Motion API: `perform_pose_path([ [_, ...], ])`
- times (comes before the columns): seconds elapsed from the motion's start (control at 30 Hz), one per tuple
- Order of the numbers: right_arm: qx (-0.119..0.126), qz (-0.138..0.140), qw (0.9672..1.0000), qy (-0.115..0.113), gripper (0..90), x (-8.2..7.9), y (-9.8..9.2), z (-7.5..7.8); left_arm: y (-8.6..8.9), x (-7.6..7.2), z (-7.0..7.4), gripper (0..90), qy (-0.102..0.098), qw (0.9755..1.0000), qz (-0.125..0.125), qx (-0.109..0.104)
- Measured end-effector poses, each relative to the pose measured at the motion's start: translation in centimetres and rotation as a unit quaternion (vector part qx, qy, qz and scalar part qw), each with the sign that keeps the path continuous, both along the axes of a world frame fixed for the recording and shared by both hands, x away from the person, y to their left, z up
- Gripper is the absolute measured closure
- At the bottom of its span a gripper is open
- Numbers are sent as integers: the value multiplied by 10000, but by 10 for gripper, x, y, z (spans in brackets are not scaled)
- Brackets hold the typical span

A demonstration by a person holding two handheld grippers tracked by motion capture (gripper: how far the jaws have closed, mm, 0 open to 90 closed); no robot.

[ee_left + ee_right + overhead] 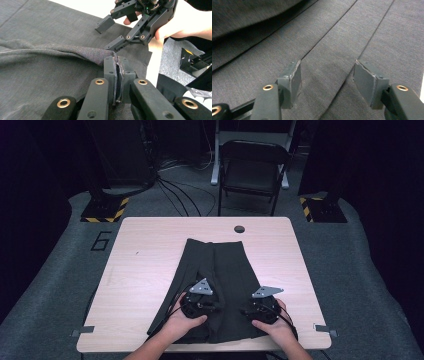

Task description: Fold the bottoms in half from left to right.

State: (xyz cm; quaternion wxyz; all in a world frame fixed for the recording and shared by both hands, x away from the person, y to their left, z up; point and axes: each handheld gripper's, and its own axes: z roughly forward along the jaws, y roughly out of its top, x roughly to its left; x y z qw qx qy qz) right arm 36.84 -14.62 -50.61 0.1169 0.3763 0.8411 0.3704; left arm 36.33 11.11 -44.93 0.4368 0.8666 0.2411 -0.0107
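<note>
Over the dark garment (215, 270), left gripper (117, 75) jaws clenched on a fold, right gripper (327, 82) jaws released.

You have one dark grey garment (222, 270) on one wooden table (145, 250), two grippers, a left gripper (201, 296) and a right gripper (264, 301), one folding chair (254, 167) beyond the table's far edge, and two striped stand bases (106, 209)

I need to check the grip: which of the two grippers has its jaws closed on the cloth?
The left gripper: its jaws pinch a fold of the dark cloth. The right gripper has open jaws above it.
</note>
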Motion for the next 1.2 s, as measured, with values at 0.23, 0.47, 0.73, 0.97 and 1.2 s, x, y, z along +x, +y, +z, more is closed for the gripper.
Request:
perform_pose_path([
  [0.23,34,-7,10000,46,387,0,0,-1,-14,5,-3,860,85,10000,-13,7],
  [0.47,-89,60,9999,32,387,1,-1,-2,-32,6,-18,840,186,9995,-65,243],
  [0.73,-38,-56,10000,53,387,3,-6,-3,-42,2,-31,709,274,9990,-228,288],
  [0.97,-44,-72,9999,61,387,3,-8,-3,-39,-7,-31,638,367,9986,-331,160],
  [1.2,-14,-29,10000,-19,389,1,-7,1,-21,-7,-15,590,124,9997,-207,14],
])
